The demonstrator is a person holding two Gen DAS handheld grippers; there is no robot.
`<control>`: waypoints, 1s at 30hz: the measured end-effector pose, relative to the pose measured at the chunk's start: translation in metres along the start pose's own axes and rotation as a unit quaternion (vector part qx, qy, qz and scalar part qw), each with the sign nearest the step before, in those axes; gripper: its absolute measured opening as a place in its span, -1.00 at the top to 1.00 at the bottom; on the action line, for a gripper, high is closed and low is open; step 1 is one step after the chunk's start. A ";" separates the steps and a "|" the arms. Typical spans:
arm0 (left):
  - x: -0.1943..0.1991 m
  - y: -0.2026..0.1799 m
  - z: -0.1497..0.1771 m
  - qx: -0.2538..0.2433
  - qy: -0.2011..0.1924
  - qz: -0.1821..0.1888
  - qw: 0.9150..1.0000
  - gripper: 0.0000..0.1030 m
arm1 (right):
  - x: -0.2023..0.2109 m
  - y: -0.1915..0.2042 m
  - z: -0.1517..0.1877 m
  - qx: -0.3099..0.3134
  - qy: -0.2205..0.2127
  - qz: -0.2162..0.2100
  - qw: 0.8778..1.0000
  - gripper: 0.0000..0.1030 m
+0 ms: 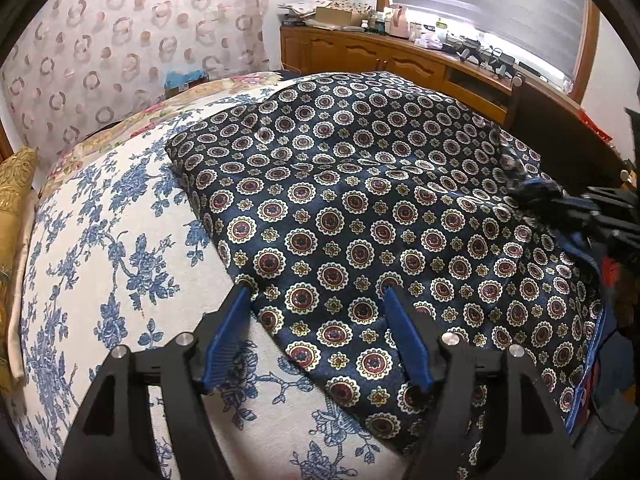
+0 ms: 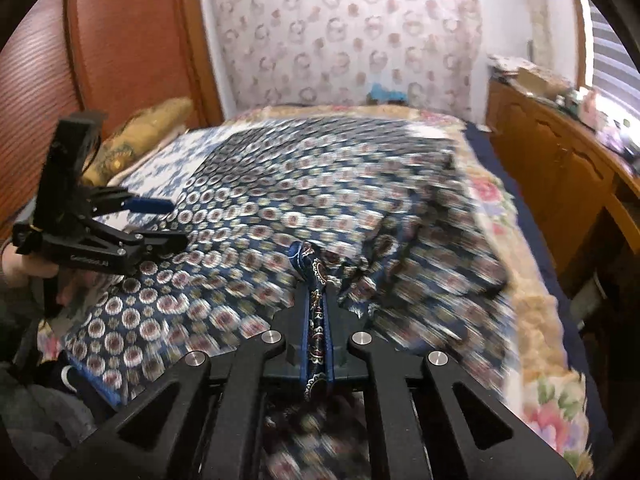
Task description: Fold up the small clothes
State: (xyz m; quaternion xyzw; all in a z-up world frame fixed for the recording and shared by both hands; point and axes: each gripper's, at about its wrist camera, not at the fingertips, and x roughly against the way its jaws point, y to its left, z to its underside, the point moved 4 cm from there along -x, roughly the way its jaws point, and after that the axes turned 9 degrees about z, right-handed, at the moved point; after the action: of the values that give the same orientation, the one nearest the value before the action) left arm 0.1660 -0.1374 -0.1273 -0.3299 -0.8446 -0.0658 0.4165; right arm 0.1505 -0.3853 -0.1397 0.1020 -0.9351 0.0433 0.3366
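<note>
The dark navy silky cloth with round medallion print (image 1: 360, 208) lies spread on the bed's white-and-blue floral cover (image 1: 100, 240). The left gripper (image 1: 316, 292) hovers at its lower edge, jaws open. The right gripper (image 2: 316, 280), in the frame's centre, has its jaws closed on a fold of this cloth.

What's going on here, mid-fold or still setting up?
Mid-fold. A person works two handheld grippers over a navy medallion-print garment spread on the bed. The right gripper is shut on a pinched edge of the fabric, and that view is motion-blurred. The left gripper is open at the garment's near edge, holding nothing.
</note>
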 end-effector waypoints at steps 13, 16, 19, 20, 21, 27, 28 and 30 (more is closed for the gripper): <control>0.000 0.001 0.001 0.000 0.001 -0.001 1.000 -0.40 | 0.038 -0.051 0.029 -0.063 -0.003 0.036 0.997 0.61; 0.000 0.001 0.001 0.001 0.001 -0.002 1.000 -0.40 | 0.043 -0.051 0.019 -0.066 -0.023 0.040 0.997 0.38; 0.001 0.002 0.002 0.005 -0.001 -0.002 1.000 -0.40 | 0.040 -0.052 0.011 -0.058 -0.028 0.047 0.997 0.32; 0.002 0.003 0.002 0.008 -0.003 -0.001 1.000 -0.40 | 0.037 -0.052 0.008 -0.055 -0.028 0.051 0.997 0.32; 0.004 0.003 0.003 0.011 -0.006 -0.001 1.000 -0.40 | 0.032 -0.053 0.006 -0.053 -0.025 0.055 0.997 0.32; 0.028 0.005 -0.001 0.032 -0.051 0.006 0.998 -0.40 | 0.005 -0.062 0.010 -0.062 0.012 0.051 0.997 0.76; 0.033 0.005 -0.002 0.033 -0.058 0.005 0.998 -0.40 | 0.006 -0.062 0.012 -0.062 0.009 0.045 0.997 0.89; 0.042 0.004 -0.005 0.036 -0.073 0.005 0.997 -0.40 | 0.015 -0.062 0.012 -0.059 -0.005 0.036 0.998 0.94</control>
State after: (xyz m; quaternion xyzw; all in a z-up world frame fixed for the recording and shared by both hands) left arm 0.1534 -0.1152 -0.0933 -0.3228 -0.8727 -0.0090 0.3662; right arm 0.1456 -0.4496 -0.1384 0.0488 -0.9408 -0.0003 0.3354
